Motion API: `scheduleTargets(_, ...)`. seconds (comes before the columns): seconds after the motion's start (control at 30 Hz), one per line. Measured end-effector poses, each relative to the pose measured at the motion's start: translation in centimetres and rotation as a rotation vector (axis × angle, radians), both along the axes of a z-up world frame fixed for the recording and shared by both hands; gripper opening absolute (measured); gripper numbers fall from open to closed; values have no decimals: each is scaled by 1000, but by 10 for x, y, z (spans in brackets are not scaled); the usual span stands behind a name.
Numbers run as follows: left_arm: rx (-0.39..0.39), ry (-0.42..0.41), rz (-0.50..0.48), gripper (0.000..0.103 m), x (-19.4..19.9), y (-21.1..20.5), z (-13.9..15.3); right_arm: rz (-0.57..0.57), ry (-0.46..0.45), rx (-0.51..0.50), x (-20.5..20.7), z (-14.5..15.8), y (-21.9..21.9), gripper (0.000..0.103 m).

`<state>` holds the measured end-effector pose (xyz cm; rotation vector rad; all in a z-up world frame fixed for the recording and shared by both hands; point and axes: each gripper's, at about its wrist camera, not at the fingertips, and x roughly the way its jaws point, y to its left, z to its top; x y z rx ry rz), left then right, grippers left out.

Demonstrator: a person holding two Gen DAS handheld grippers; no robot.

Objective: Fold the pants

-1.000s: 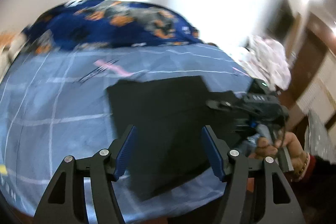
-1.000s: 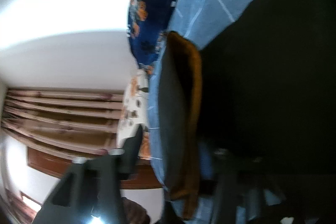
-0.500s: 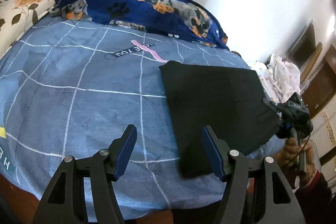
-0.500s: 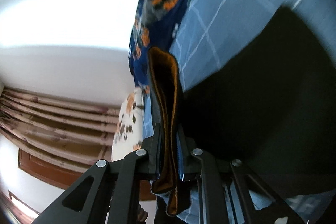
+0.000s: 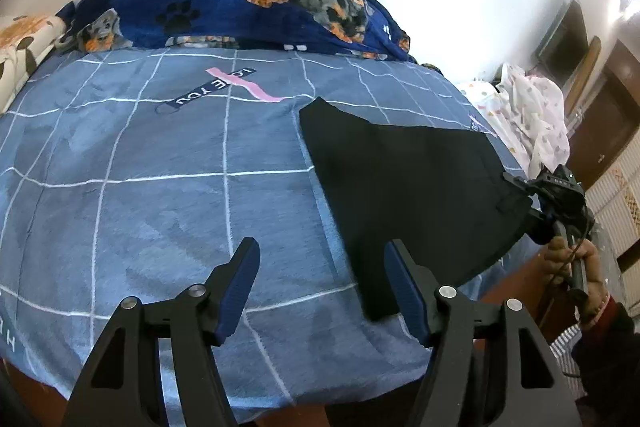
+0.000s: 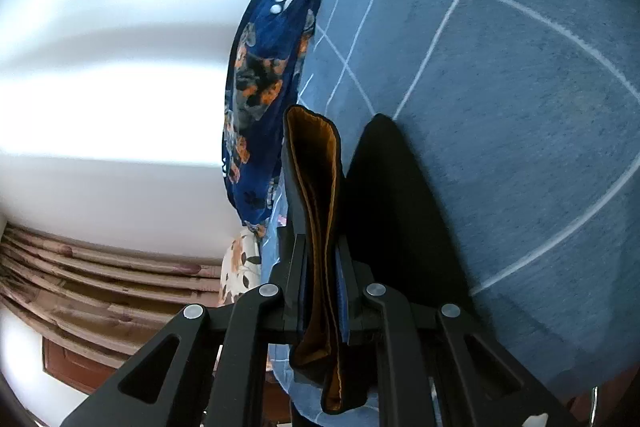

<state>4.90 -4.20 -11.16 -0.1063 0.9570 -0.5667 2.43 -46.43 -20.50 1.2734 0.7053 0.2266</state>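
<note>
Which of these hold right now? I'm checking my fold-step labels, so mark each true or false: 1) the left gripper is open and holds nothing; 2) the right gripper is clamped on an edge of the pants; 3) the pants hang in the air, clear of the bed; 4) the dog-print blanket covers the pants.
1) True: the left gripper is open, nothing between its fingers.
2) True: the right gripper is shut on an edge of the black pants, showing an orange-brown lining.
3) False: the pants lie spread on the blue checked bedcover, only the gripped edge is raised.
4) False: the dog-print blanket is bunched at the bed's far end, apart from the pants.
</note>
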Motion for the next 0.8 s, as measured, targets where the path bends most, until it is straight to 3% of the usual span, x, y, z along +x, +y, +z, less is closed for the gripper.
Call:
scheduleTargets(0.27,1,11,-36,66,4,-15,-3,-74,28,-20,-12,-15,-30,11)
scheduleTargets(0.37,4,20,-50,66,5,-20,-5,-117,20,-46,-20,-4,-44,12)
scheduleTargets(0.47,1,20,-55,66,6,-21,-6,-123,-66,-13,-34,23,-49,12)
scheduleTargets(0.5,-4,22,-54,66,7,-21,-6,-100,-97,8,-37,30,-45,14)
scheduleTargets(0.53,-9,25,-52,67,8,-21,-6,-49,-127,47,-38,36,-38,26)
scheduleTargets(0.57,-17,30,-49,68,9,-20,-7,-4,-127,71,-39,38,-30,46)
scheduleTargets(0.6,-24,35,-46,68,10,-20,-8,25,-111,73,-42,38,-20,54)
scheduleTargets(0.8,-28,56,-52,68,9,-21,-11,69,0,64,-48,7,3,56)
